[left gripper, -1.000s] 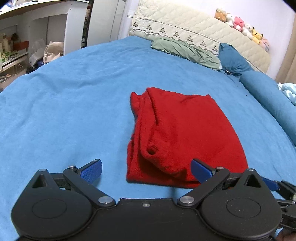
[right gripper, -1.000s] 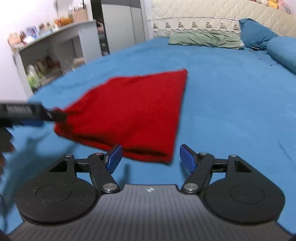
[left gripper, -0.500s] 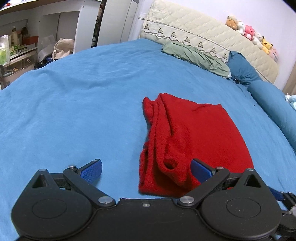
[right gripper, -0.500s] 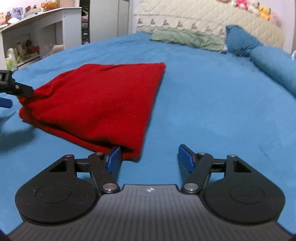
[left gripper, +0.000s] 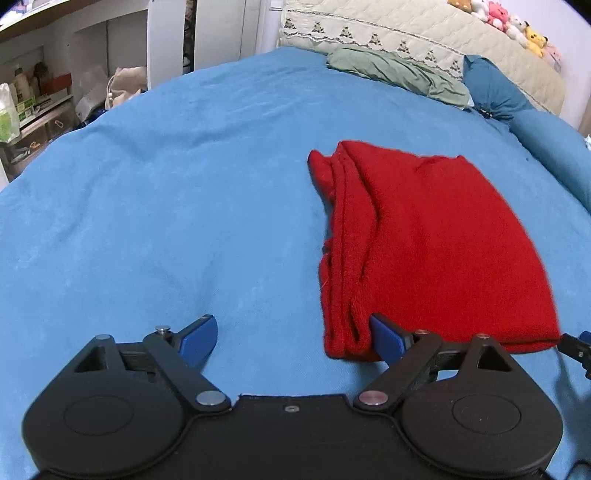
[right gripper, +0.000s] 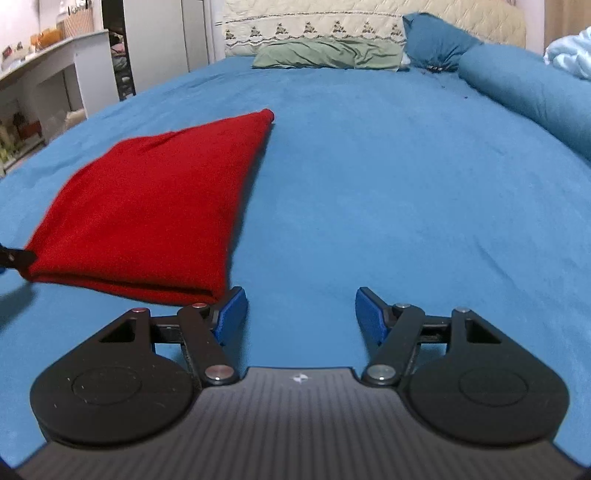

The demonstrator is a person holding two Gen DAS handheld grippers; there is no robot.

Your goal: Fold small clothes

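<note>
The red cloth [left gripper: 424, 251] lies folded on the blue bed [left gripper: 166, 203]. Left tongs [left gripper: 291, 334] and right tongs [right gripper: 301, 314] are wide, holding nothing.

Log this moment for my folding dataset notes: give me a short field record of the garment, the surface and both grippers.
garment: red knit garment, folded into a flat stack
surface: blue bedspread
left gripper: open, empty, its right finger at the garment's near left corner
right gripper: open, empty, its left finger beside the garment's near right corner
background: green pillow, blue bolster, plush toys on the headboard
</note>
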